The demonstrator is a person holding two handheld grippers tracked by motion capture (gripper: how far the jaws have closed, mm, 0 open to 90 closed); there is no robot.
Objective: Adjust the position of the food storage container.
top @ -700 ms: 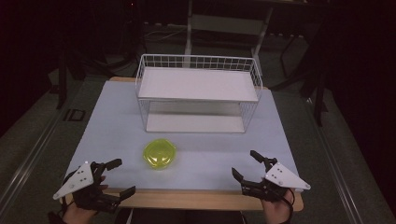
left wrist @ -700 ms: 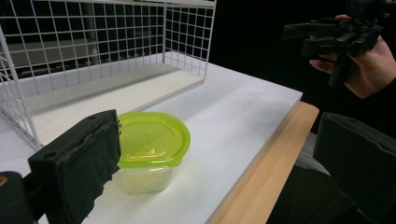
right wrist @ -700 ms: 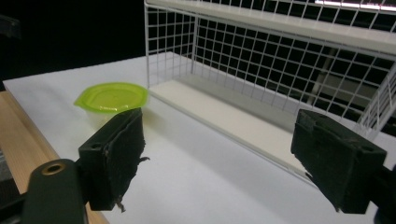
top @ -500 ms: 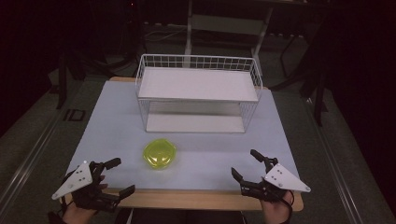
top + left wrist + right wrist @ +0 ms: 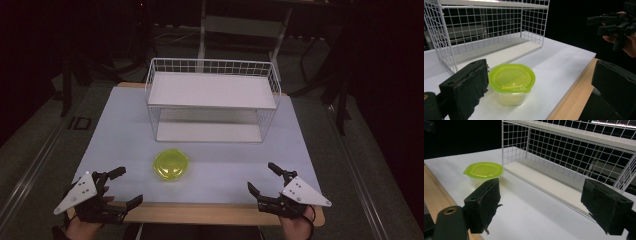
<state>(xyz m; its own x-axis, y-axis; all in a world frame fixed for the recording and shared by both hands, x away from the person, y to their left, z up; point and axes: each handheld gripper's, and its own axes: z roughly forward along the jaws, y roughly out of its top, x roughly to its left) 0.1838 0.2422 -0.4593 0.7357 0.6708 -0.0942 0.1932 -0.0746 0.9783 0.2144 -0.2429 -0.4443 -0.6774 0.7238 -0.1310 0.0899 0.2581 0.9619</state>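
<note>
While both grippers sit at the near edge of the surface (image 5: 125,130) in the high view, the left gripper (image 5: 120,187) and the right gripper (image 5: 264,179) each have their jaws spread wide with nothing between them. A lidded green container (image 5: 171,164) stands on the surface ahead of both, nearer the left gripper's jaws and well apart from the right's, touching neither. Beyond it stands a white wire rack (image 5: 212,102) with two shelves. From the left gripper view, the container (image 5: 511,82) stands upright just beyond the left-hand jaw, lid seated, with the rack (image 5: 486,32) behind it; the right gripper (image 5: 614,22) shows far off, held in a hand. From the right gripper view, the container (image 5: 483,173) lies beyond the left-hand jaw, outside the gap, and the rack (image 5: 564,155) stands across the open jaws.
</note>
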